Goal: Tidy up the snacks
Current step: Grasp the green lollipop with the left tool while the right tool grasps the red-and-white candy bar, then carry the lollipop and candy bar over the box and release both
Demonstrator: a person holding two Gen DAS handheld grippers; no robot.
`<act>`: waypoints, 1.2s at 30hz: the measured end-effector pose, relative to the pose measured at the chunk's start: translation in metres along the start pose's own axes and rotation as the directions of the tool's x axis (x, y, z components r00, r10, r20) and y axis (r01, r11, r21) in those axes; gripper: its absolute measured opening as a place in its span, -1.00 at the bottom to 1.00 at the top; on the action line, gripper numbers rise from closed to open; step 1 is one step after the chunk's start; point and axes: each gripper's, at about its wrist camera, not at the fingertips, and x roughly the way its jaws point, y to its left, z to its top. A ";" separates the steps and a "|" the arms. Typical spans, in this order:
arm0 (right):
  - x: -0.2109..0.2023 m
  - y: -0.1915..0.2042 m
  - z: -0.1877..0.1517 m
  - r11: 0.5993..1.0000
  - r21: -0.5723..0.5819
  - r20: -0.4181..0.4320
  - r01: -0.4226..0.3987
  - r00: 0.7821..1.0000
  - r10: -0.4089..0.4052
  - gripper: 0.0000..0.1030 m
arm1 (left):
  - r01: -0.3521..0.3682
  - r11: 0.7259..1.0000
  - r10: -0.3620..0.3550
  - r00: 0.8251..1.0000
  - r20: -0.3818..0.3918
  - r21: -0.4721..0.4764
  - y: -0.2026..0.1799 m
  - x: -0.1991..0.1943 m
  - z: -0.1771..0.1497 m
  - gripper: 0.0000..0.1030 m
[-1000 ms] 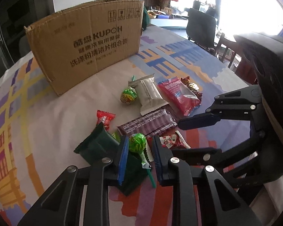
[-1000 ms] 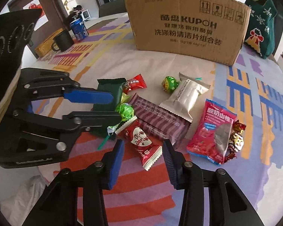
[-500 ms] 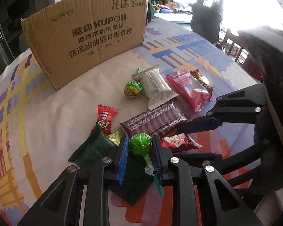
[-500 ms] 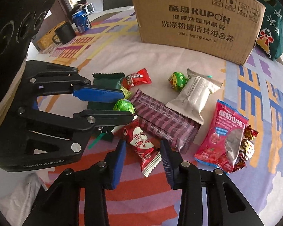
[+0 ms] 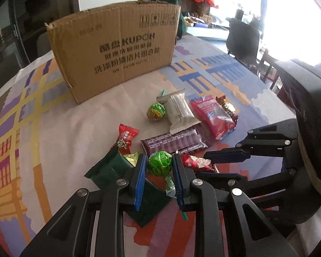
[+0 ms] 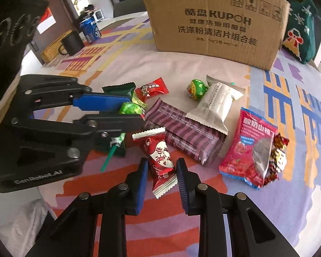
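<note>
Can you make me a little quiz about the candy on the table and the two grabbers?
1. True or false: the left gripper is closed on the green lollipop.
2. Which wrapper sits between the fingers of the right gripper? A) red candy B) purple bar
3. Fill in: behind the snacks stands a cardboard ____.

Key: 1 true; 2 A; 3 box.

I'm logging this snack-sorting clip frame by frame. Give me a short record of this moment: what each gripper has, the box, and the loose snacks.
left gripper: shut on green lollipop
right gripper: open, straddling red heart candy
cardboard box: upright behind the snacks
loose snacks: purple bar, white packet, red pouch
surface: patterned tablecloth
</note>
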 end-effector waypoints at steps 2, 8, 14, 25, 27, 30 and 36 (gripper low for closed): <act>-0.004 -0.003 -0.001 1.000 0.024 0.011 0.003 1.000 -0.003 -0.47 | -0.012 1.000 0.012 1.000 0.016 -0.016 0.000 -0.007 0.000 -0.52; -0.026 -0.011 -0.001 0.997 0.072 0.080 0.032 0.996 -0.037 -0.47 | -0.042 0.997 0.046 0.997 0.068 -0.060 -0.002 -0.024 0.004 -0.52; -0.048 -0.012 0.011 0.995 0.092 0.163 0.047 0.985 -0.062 -0.47 | -0.077 0.991 0.091 0.988 0.128 -0.111 0.000 -0.039 0.016 -0.52; -0.082 -0.016 0.038 0.992 0.110 0.292 0.065 0.952 -0.095 -0.47 | -0.104 0.980 0.141 0.966 0.219 -0.172 0.008 -0.060 0.046 -0.52; -0.087 -0.018 0.044 0.991 0.113 0.315 0.069 0.943 -0.102 -0.47 | -0.112 0.978 0.153 0.959 0.238 -0.176 0.010 -0.065 0.052 -0.52; -0.097 -0.019 0.054 0.990 0.119 0.353 0.075 0.929 -0.113 -0.47 | -0.125 0.975 0.172 0.946 0.273 -0.181 0.013 -0.073 0.063 -0.52; -0.111 -0.024 0.072 0.988 0.127 0.409 0.083 0.903 -0.128 -0.47 | -0.126 0.974 0.183 0.928 0.324 -0.190 0.021 -0.082 0.084 -0.52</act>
